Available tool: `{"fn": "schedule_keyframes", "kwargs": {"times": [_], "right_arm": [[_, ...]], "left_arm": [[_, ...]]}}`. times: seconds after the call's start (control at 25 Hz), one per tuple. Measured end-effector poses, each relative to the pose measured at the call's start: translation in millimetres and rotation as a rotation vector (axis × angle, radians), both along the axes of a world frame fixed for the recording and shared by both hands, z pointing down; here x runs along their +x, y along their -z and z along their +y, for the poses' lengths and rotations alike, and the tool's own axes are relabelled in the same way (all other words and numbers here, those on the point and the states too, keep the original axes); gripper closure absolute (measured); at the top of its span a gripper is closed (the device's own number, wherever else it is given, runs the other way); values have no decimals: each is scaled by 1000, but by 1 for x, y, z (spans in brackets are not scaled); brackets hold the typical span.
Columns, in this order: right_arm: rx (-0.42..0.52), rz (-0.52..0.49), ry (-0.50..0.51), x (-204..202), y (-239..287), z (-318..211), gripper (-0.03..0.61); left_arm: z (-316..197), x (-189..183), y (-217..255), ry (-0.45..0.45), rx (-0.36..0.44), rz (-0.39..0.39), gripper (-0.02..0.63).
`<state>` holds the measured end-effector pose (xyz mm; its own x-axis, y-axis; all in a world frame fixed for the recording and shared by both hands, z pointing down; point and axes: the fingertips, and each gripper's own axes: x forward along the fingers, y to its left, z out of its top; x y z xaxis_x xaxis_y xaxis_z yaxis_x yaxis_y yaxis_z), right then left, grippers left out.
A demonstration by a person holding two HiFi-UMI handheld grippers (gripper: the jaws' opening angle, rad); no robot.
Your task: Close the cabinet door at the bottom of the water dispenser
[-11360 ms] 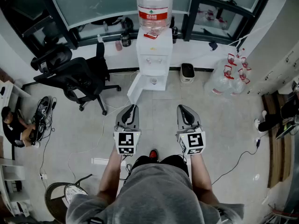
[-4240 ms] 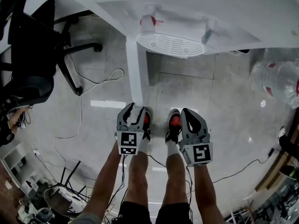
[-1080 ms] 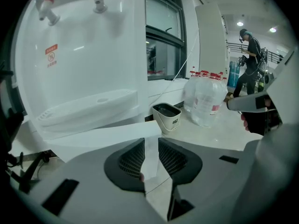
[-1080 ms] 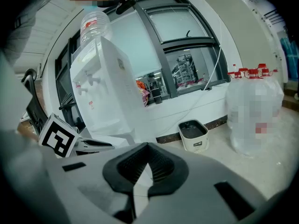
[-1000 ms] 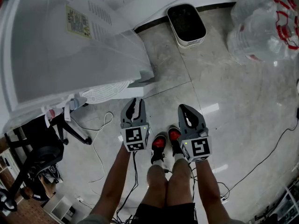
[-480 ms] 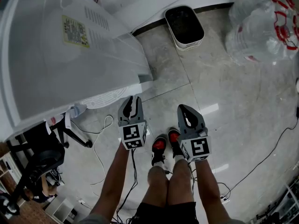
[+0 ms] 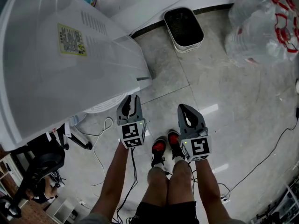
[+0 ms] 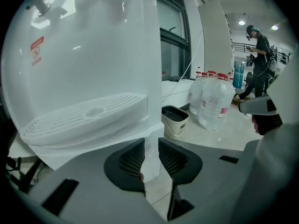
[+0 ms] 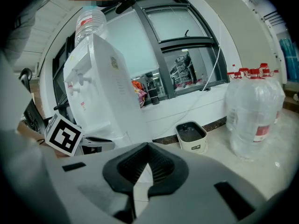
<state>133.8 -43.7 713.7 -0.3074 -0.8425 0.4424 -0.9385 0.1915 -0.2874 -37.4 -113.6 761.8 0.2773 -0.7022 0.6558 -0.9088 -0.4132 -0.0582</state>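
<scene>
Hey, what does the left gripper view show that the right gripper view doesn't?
Only the left gripper view: the drip tray close up, the left claw closed on the white door edge, and a person standing far back.
Only the right gripper view: the bottle atop the dispenser, the left gripper's marker cube, and the shut, empty right claw.
Both: the dispenser, the bin and the water jugs on the floor.

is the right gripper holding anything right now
No, the right gripper has its fingers closed together at the tips with nothing caught between them.
</scene>
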Motion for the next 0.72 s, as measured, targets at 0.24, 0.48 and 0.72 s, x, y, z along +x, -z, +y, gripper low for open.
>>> {"fn": "schedule_keyframes", "kwargs": {"times": [0.24,0.48,0.72], "right_arm": [[-2,-2,-2,1,-5,-6,566],[-3,0,2,-1,0,-6,566],[-2,18,16,4,22,-2,566]], "left_arm": [[-11,-2,0,16,17,-1,505],[-6,1,2,2,10,-6,505],[3,9,19,-1,7,9,505]]}}
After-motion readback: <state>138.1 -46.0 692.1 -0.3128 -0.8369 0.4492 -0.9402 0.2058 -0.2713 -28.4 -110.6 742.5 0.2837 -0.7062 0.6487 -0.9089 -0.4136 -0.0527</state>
